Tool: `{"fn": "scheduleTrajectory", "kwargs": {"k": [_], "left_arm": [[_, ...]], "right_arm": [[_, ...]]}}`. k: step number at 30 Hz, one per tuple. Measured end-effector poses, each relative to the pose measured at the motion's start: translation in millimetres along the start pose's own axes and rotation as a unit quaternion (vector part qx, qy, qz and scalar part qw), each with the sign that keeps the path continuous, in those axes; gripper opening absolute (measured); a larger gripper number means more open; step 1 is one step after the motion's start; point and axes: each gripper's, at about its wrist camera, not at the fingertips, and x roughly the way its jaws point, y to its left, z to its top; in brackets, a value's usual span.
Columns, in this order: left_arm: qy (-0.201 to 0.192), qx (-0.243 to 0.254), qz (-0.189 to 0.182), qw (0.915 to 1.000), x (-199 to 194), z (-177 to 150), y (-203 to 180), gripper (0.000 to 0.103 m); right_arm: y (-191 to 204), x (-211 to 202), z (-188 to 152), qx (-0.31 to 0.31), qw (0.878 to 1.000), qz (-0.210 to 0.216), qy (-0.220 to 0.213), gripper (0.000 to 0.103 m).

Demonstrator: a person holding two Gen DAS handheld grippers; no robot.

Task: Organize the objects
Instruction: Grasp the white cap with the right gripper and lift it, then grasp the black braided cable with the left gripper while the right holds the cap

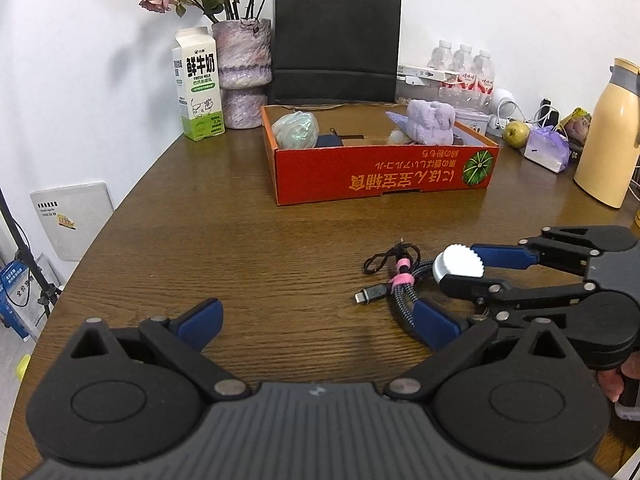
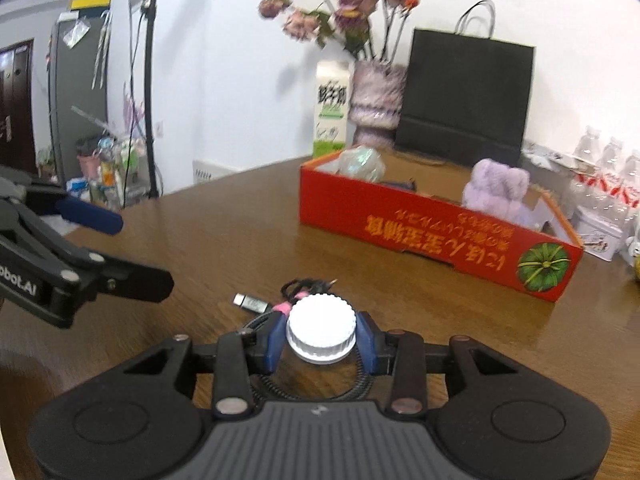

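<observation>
brown wooden table (image 2: 240,216), right hand-held gripper (image 2: 320,338) clamping white ribbed cap (image 2: 321,330), left hand-held gripper (image 1: 316,320) agape, empty

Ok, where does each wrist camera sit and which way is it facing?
Left wrist: on the open left gripper, facing over the table to the red box; the right gripper enters from the right.
Right wrist: on the right gripper, shut on a white cap; the left gripper shows at its left.
Shared: box, cap, cable, milk carton.
</observation>
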Motion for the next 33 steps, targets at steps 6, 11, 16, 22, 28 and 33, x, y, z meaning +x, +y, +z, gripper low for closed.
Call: {"fn": "scheduleTrajectory", "kwargs": {"k": [6,11,16,22,28,33], "left_arm": [[0.005,0.006,-0.008,0.9999,5,3,-14,0.103],[0.022,0.012,-0.025,0.9994,17,6,-32,0.103],[0.039,0.008,-0.033,0.9987,29,8,-52,0.103],[0.073,-0.021,-0.016,0.9970,55,11,-66,0.103],[0.104,-0.086,0.000,0.9909,80,14,-63,0.103],[0.095,-0.045,0.031,0.9940,89,10,-80,0.103]], "right_arm": [[-26,-22,-10,0.041,0.998,-0.041,-0.040,0.037],[-50,-39,-22,0.069,0.993,-0.081,-0.059,0.037],[-61,-46,-29,0.078,0.989,-0.105,-0.067,0.037],[-62,-53,-34,0.079,0.986,-0.121,-0.079,0.037],[-57,-54,-37,0.072,0.987,-0.119,-0.080,0.037],[-54,-55,-37,0.068,0.988,-0.115,-0.082,0.037]]}}
